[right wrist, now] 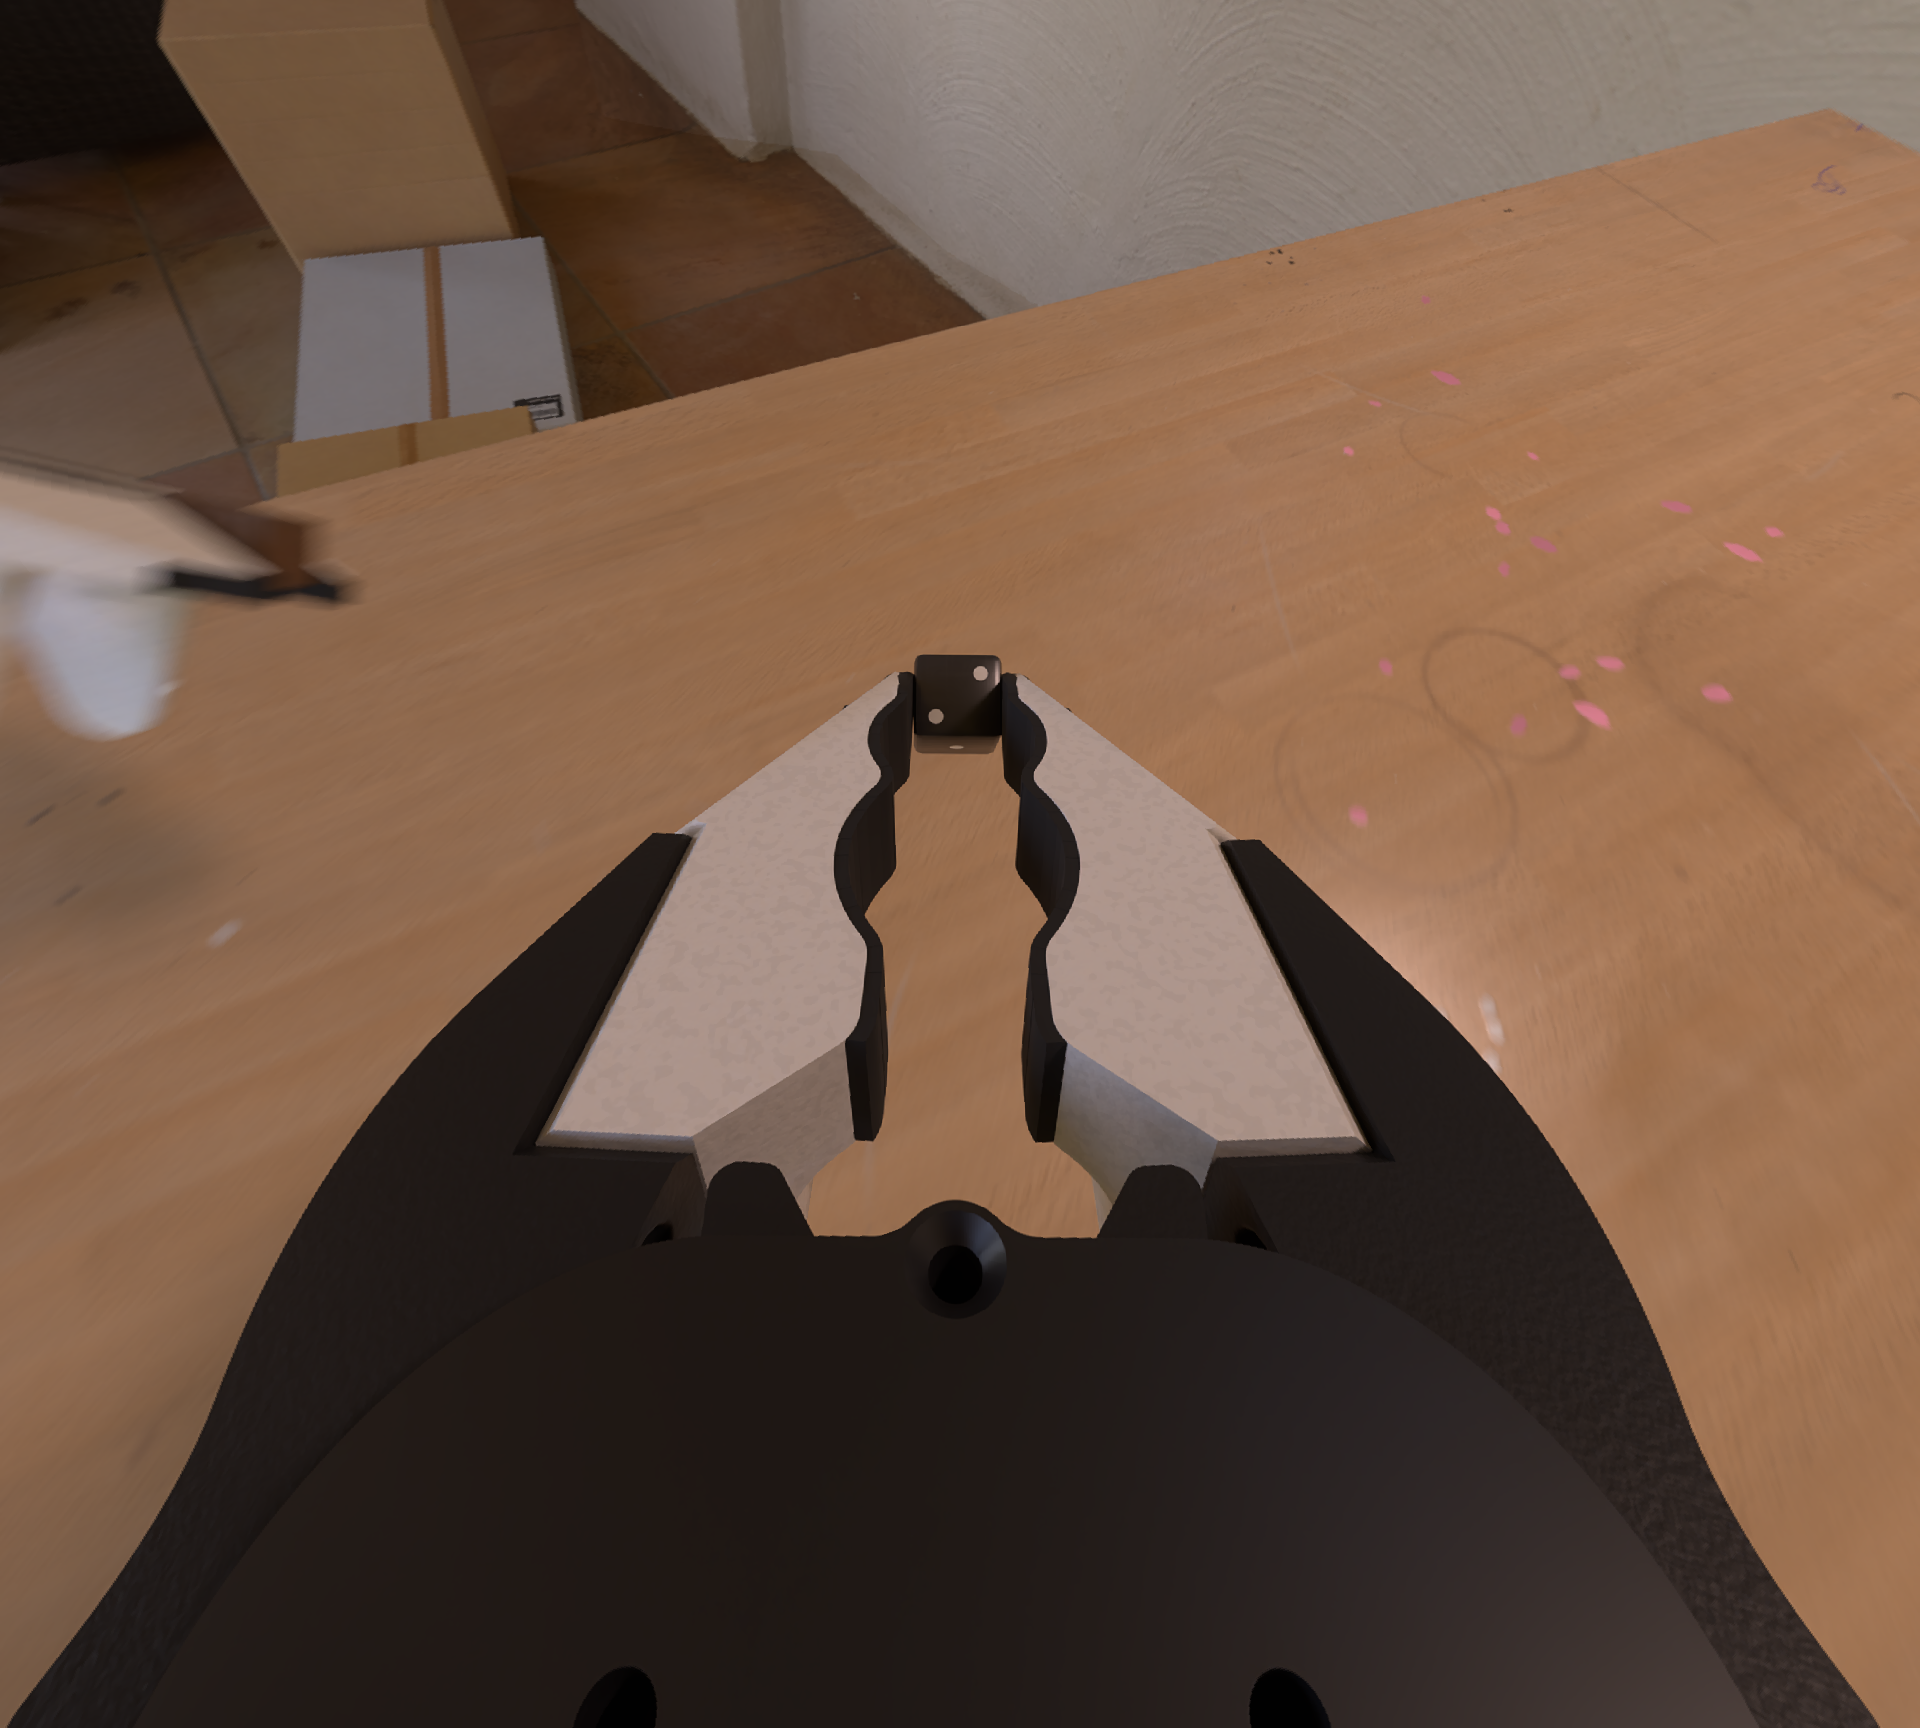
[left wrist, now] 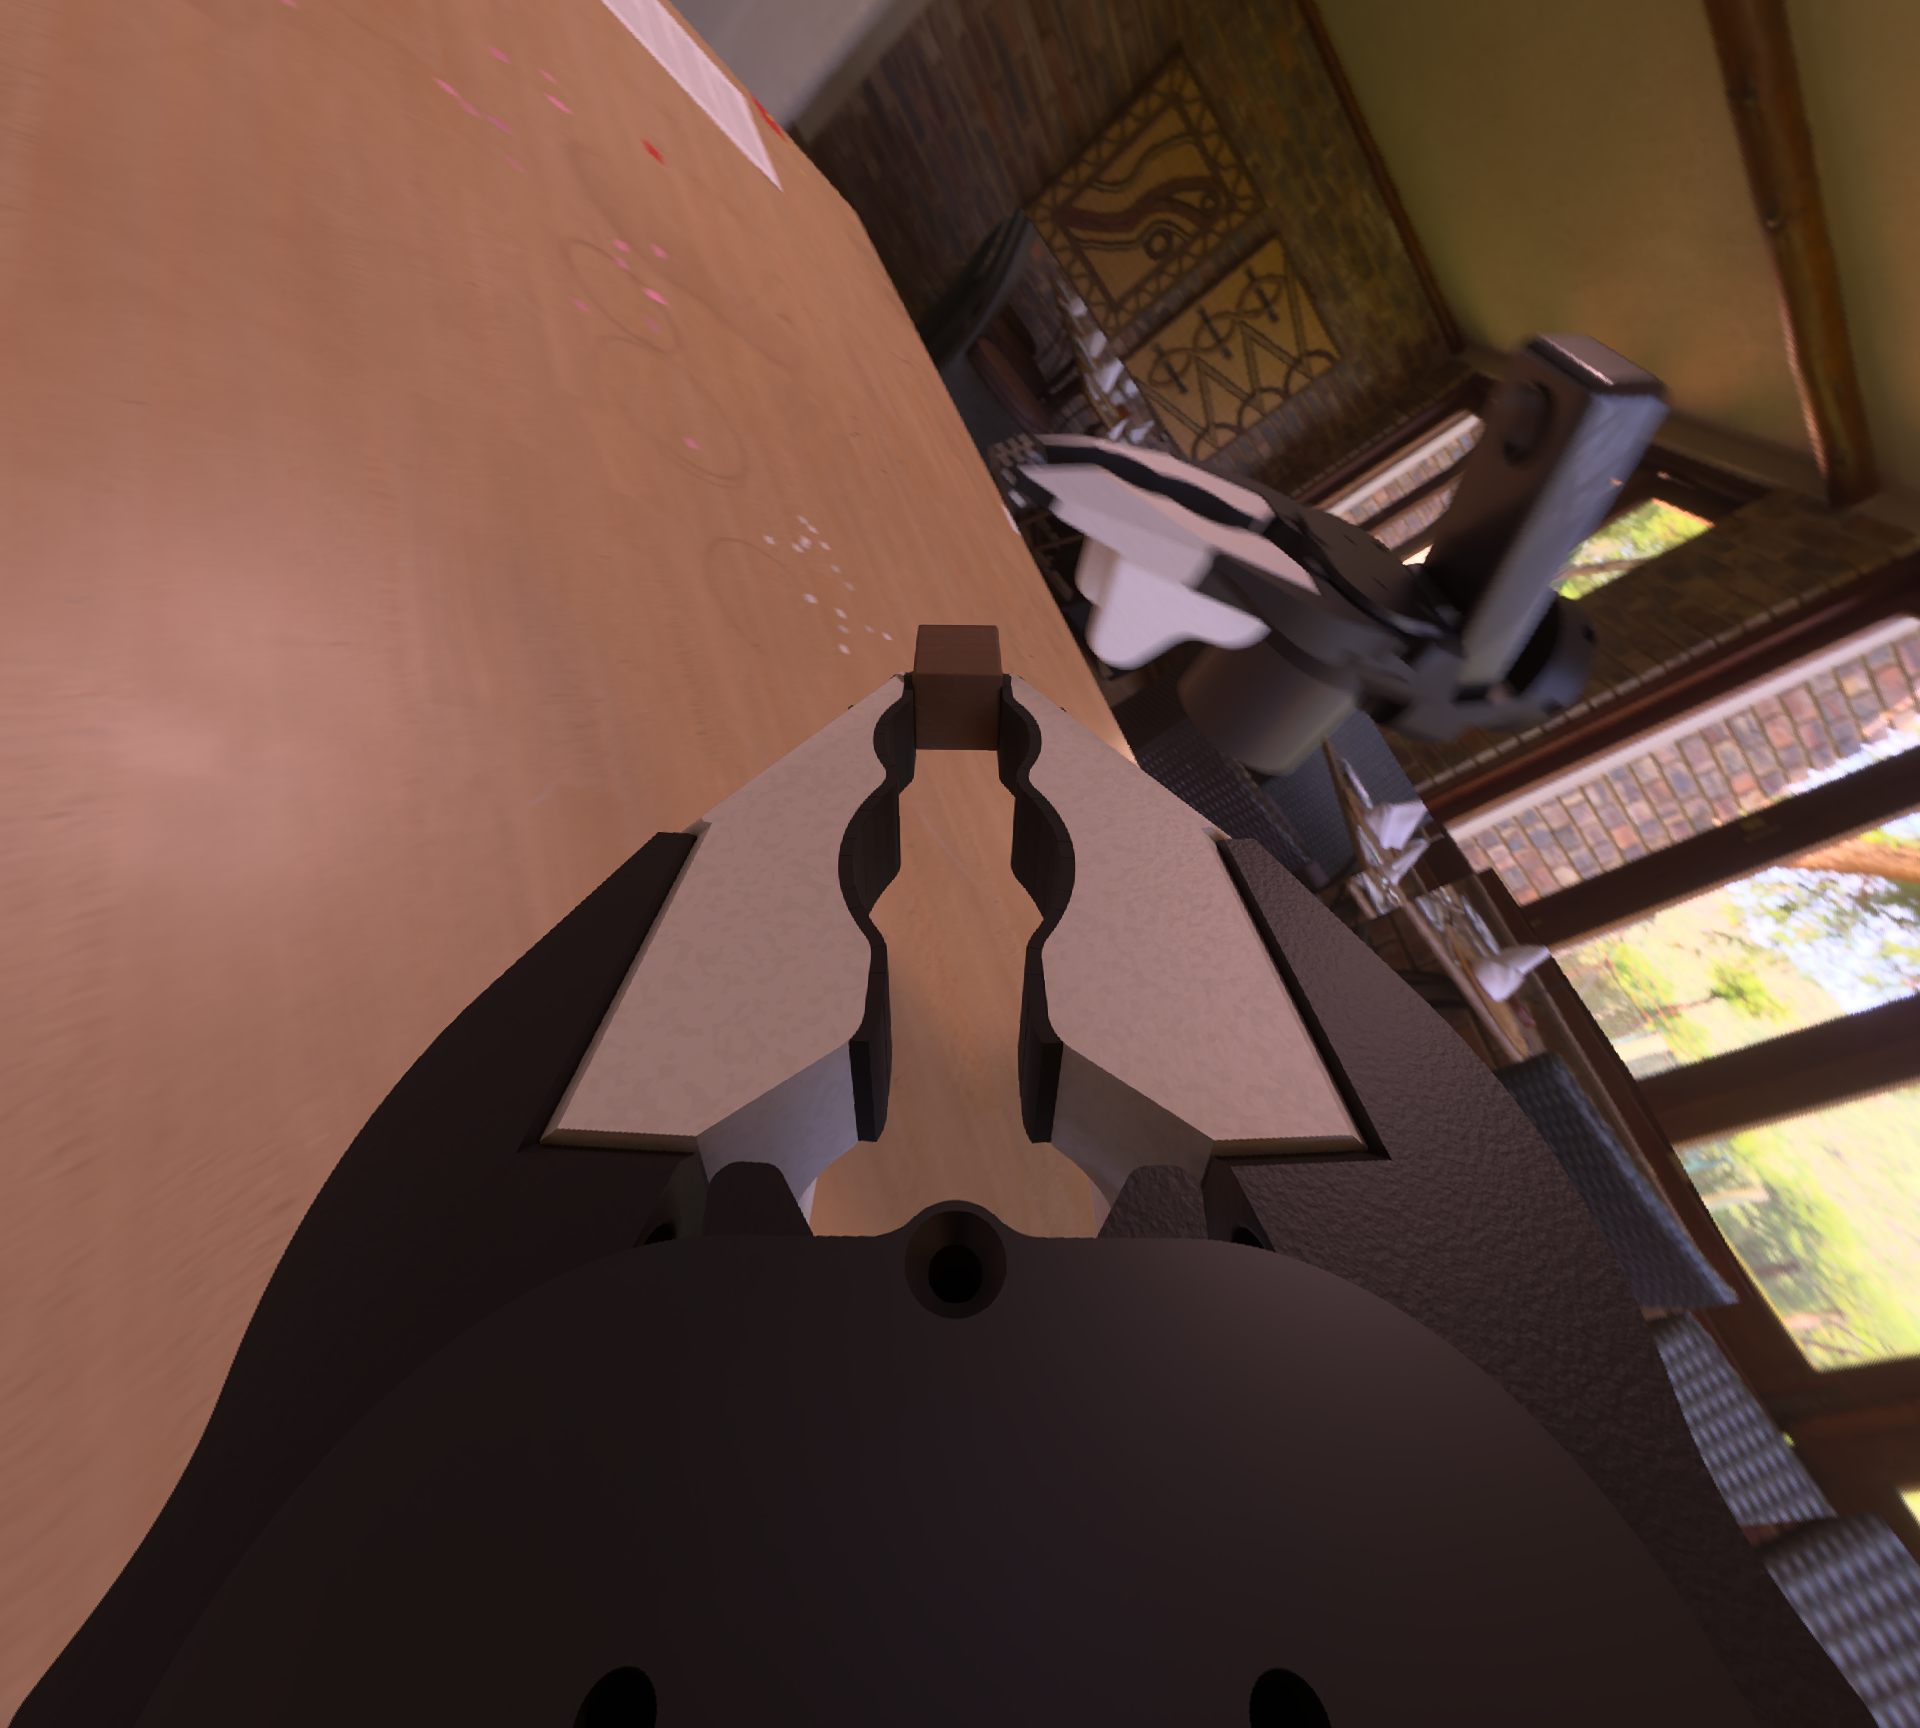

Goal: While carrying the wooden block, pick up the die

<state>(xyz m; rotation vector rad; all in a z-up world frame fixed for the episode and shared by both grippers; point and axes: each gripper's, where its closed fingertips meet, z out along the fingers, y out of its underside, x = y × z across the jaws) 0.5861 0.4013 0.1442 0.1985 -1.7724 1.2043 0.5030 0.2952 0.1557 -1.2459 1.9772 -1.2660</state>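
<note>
In the left wrist view my left gripper (left wrist: pixel 957 691) is shut on a small brown wooden block (left wrist: pixel 956 686), held at the fingertips above the wooden table (left wrist: pixel 416 535). In the right wrist view my right gripper (right wrist: pixel 957 707) is shut on a black die (right wrist: pixel 957 704) with white pips, held at the fingertips over the table (right wrist: pixel 1247 639). The right gripper also shows in the left wrist view (left wrist: pixel 1049 483), off past the table edge. The left gripper shows blurred at the left edge of the right wrist view (right wrist: pixel 301 561), with the brown block at its tip.
The table bears pink paint flecks (right wrist: pixel 1590 702) and faint ring marks. Cardboard and white boxes (right wrist: pixel 343 109) stand on the tiled floor past the table's far edge, beside a white plaster wall (right wrist: pixel 1247 16). A white sheet (left wrist: pixel 644 16) lies near the table edge.
</note>
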